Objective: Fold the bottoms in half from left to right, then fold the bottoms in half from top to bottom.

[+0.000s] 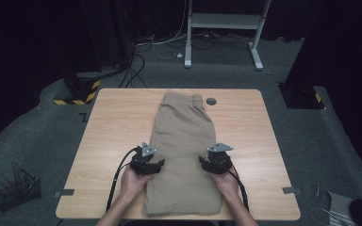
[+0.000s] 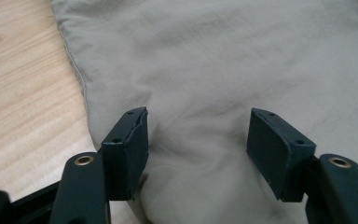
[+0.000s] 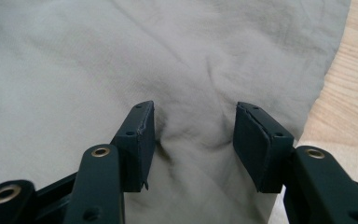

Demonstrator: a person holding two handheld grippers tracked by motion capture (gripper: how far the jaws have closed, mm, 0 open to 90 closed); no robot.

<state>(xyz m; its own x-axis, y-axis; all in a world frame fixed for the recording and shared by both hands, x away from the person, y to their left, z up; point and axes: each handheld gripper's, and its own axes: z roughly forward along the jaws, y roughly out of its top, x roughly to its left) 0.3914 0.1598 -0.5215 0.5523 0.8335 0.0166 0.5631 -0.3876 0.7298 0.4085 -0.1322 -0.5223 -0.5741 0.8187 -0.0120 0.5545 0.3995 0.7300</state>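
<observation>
Across the middle of the high view lie the khaki trousers (image 1: 184, 150), folded lengthwise into one long strip that runs from the upper middle of the frame, where the waistband sits, down to the lower edge of the counter (image 1: 108, 132); the cloth lies flat on the wood, with bare counter showing to either side; the left gripper (image 1: 150, 165) rests at the left edge of the cloth in the lower half of the frame, and the right gripper (image 1: 210, 165) at the right edge, level with it, the fabric spanning between them; a hand (image 1: 133, 182) holds the left one and another hand (image 1: 227, 182) the right, forearms coming in from the bottom; in the left gripper view the jaws stand apart, released, their tips down on a soft ridge of cloth (image 2: 200, 140) that rises between them, the pads not pressing it, and the pale wood shows at the left of that frame; in the right gripper view the jaws likewise stand apart with a wrinkle of fabric (image 3: 196, 135) between, unpinched, and wood at the right; a small grey disc (image 1: 211, 100) lies on the counter just right of the waistband; farther off, at the lower left of the high view, a black wire basket (image 1: 18, 190) stands on the grey floor.
</observation>
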